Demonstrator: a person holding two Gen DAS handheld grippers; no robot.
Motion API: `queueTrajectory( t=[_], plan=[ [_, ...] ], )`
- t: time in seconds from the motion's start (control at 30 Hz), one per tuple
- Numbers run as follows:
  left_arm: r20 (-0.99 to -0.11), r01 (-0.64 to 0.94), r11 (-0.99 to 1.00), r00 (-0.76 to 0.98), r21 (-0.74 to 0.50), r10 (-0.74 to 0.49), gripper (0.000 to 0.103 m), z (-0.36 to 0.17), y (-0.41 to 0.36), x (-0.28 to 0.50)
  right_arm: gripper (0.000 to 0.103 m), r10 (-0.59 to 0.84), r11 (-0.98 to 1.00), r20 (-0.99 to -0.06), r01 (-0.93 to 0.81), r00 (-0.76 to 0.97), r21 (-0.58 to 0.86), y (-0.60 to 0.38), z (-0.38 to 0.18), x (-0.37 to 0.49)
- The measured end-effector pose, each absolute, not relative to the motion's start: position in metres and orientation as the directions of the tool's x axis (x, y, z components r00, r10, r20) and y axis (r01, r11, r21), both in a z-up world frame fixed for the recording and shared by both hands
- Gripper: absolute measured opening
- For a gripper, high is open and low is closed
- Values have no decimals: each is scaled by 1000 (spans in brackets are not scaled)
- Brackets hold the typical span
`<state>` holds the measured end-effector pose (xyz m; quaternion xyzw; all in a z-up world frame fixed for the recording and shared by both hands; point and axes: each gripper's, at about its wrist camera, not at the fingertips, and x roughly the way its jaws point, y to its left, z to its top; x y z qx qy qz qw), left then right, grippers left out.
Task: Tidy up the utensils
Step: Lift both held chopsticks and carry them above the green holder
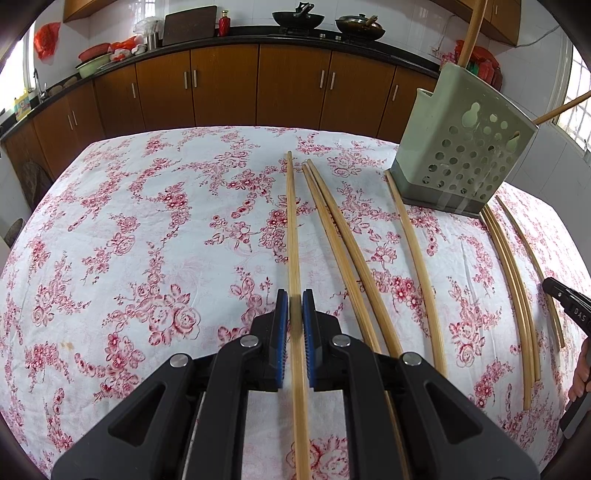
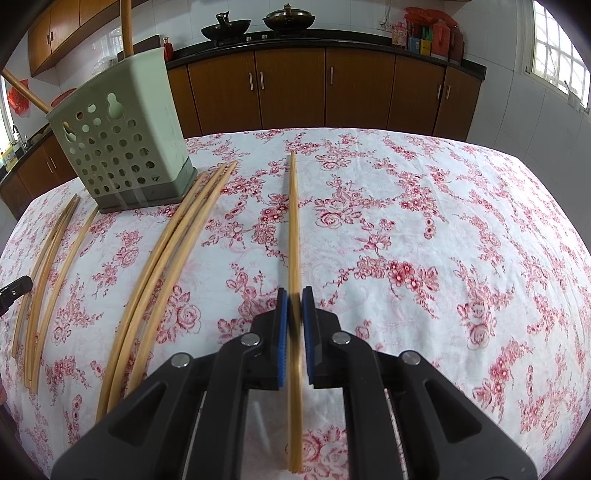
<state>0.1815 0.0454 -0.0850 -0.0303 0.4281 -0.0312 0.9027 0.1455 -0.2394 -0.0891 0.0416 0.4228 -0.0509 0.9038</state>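
Several bamboo chopsticks lie on a floral tablecloth [image 1: 147, 221]. My left gripper [image 1: 295, 306] is shut on one chopstick [image 1: 291, 221] that points away from me along the cloth. My right gripper [image 2: 295, 306] is shut on another chopstick [image 2: 294, 221], also pointing away. A pale green perforated utensil holder [image 1: 461, 147] stands at the far right in the left wrist view and at the far left in the right wrist view [image 2: 122, 136]; two chopsticks stick out of its top. Loose chopsticks [image 1: 351, 251] lie between the grippers and the holder.
Brown cabinets [image 1: 258, 85] with a dark counter run behind the table, with woks [image 1: 297, 18] on a stove. The other gripper's tip shows at the right edge [image 1: 565, 299] and at the left edge [image 2: 14, 290]. A window [image 2: 557, 62] is at the right.
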Motion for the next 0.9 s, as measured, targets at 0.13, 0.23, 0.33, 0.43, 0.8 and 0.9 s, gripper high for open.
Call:
queueTrajectory(
  t=[0.13,0.23,0.33,0.43,0.8,0.9],
  plan=[
    [-773,39,997,630,-72,-81,9,-85,43,168,10,-53,992,-768,118,638,31,-237,-89,133],
    [-775,49,997,627,-62,-79,9,-85,41,158,10,-45,993,-769,115,638,37,-236,-88,125],
    [-776,51,997,626,-54,-74,9,-85,39,152,9,-40,993,-768,108,639,37,-235,-88,122],
    [-780,60,998,623,-30,-61,9,-84,36,149,8,-36,994,-772,101,634,36,-236,-87,120],
    [-707,38,996,703,-78,-82,8,-34,49,139,8,-45,991,-654,118,755,67,-251,-25,100],
    [-652,27,992,751,-124,-102,8,-7,58,137,8,-48,990,-610,119,791,77,-256,-5,95]
  ],
)
